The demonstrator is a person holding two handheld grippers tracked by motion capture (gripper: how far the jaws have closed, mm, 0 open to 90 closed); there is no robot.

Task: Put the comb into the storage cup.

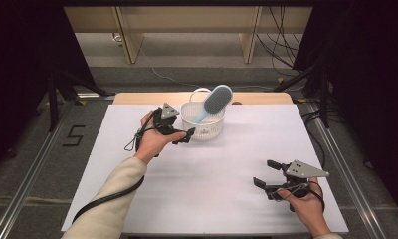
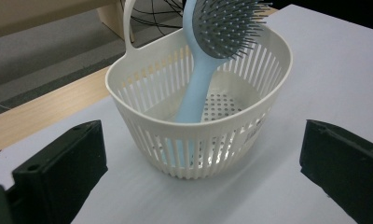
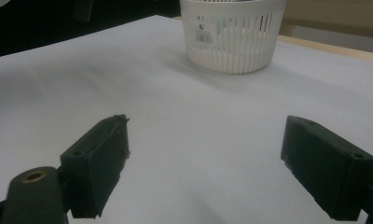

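We have the left tongs (image 1: 187, 133) spread wide and empty, just beside the near-left wall of the white basket (image 1: 203, 130), which stands at the far middle of the table (image 1: 197, 174). The right tongs (image 1: 261, 175) are likewise parted and hold nothing, hovering well apart from the basket over the near right of the table.

The blue hairbrush (image 1: 215, 102) stands handle-down inside the basket, tilted, with its bristled head leaning out over the far-right rim. That lean is our main worry. The basket looks light and slatted (its loop handle (image 1: 199, 92) rises at the far side), so if we close the left tongs on the wall off-centre, or nudge it before the jaws bite, we judge it could slide or tip toward the side where the brush head overhangs. A jolt could also swing the brush against the rim and lever it out onto the table. If instead we go for the brush, gripping the bristles rather than the smooth handle risks a poor hold, and pulling at an angle could drag the basket along with it.

Counted: one basket, one hairbrush, two tongs, one table, two hands of one person.
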